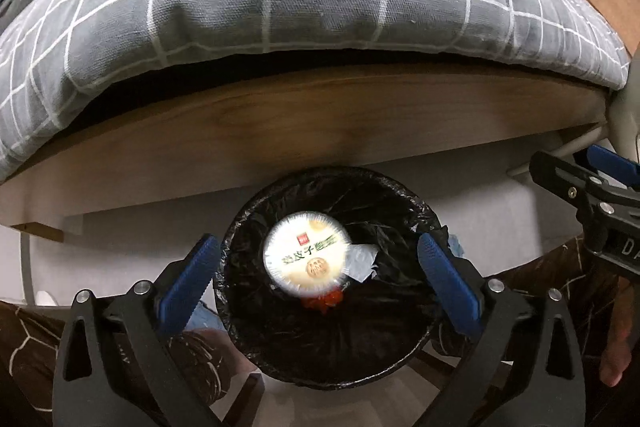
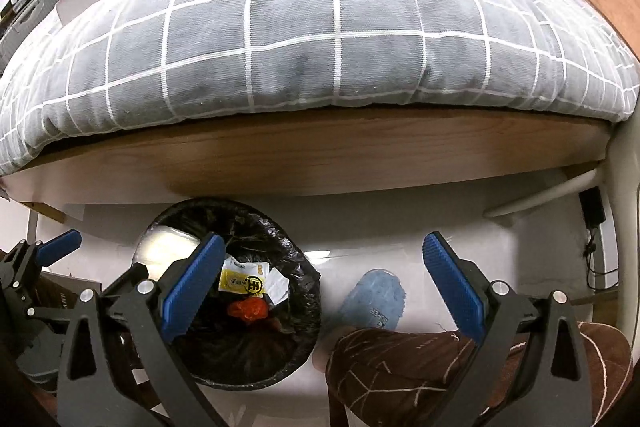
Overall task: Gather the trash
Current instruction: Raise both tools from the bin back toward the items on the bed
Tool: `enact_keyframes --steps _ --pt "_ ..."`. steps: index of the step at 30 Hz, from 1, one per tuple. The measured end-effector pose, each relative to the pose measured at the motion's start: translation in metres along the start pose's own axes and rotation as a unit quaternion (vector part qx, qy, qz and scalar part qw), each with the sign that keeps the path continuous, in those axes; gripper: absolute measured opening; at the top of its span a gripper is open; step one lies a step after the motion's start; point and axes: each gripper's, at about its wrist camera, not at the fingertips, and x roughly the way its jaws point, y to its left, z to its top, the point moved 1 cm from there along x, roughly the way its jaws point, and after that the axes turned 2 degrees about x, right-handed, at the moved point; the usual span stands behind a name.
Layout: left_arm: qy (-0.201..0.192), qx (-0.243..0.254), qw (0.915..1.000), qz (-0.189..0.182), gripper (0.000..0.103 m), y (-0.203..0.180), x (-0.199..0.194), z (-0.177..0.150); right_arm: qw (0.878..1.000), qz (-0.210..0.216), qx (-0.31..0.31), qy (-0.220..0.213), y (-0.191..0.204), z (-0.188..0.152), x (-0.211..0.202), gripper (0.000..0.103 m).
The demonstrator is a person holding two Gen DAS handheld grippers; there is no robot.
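Note:
A round white container (image 1: 305, 259) with green print hangs blurred over the mouth of the black-lined bin (image 1: 240, 227). It touches neither blue pad of my left gripper (image 1: 318, 242), which stands wide open above the bin. White paper (image 1: 362, 261) and a red wrapper (image 1: 324, 301) lie inside. In the right wrist view the bin (image 2: 312, 291) holds a yellow packet (image 2: 242, 281) and the red wrapper (image 2: 248, 309), and the pale container (image 2: 168, 247) shows at its left rim. My right gripper (image 2: 324, 242) is open over the floor to the bin's right, holding nothing.
The bin stands against a wooden bed frame (image 2: 320, 155) under a grey checked quilt (image 2: 300, 39). A blue slipper (image 2: 376, 295) and a leg in brown patterned trousers (image 2: 400, 355) are right of the bin. A white metal post (image 2: 624, 187) and cables stand at far right.

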Motion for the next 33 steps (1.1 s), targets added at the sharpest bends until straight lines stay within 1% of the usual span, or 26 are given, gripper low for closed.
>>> enact_keyframes --steps 5,11,12,16,23,29,33 --pt "-0.004 -0.002 1.0 0.007 0.097 0.002 -0.002 0.0 1.0 0.004 -0.001 -0.002 0.004 0.003 -0.003 0.095" --pt "-0.018 -0.015 0.9996 0.019 0.097 0.016 -0.017 0.003 1.0 0.009 -0.016 -0.016 0.018 0.011 -0.013 0.095" --pt "-0.022 -0.016 0.9993 0.026 0.097 0.018 -0.022 0.004 1.0 0.011 -0.018 -0.02 0.021 0.012 -0.016 0.095" --pt "-0.04 -0.019 0.9986 0.03 0.097 0.025 -0.04 0.006 0.999 0.015 -0.024 -0.036 0.031 0.017 -0.03 0.095" --pt "-0.068 -0.039 0.9965 0.027 0.097 0.038 -0.075 0.009 0.996 0.021 -0.041 -0.072 0.048 0.03 -0.063 0.095" --pt "-0.103 -0.041 0.9932 0.035 0.097 0.047 -0.106 0.015 0.994 0.027 -0.046 -0.1 0.055 0.036 -0.088 0.095" --pt "-0.114 -0.052 0.9918 0.024 0.097 0.05 -0.119 0.017 0.992 0.037 -0.042 -0.112 0.058 0.04 -0.1 0.095"
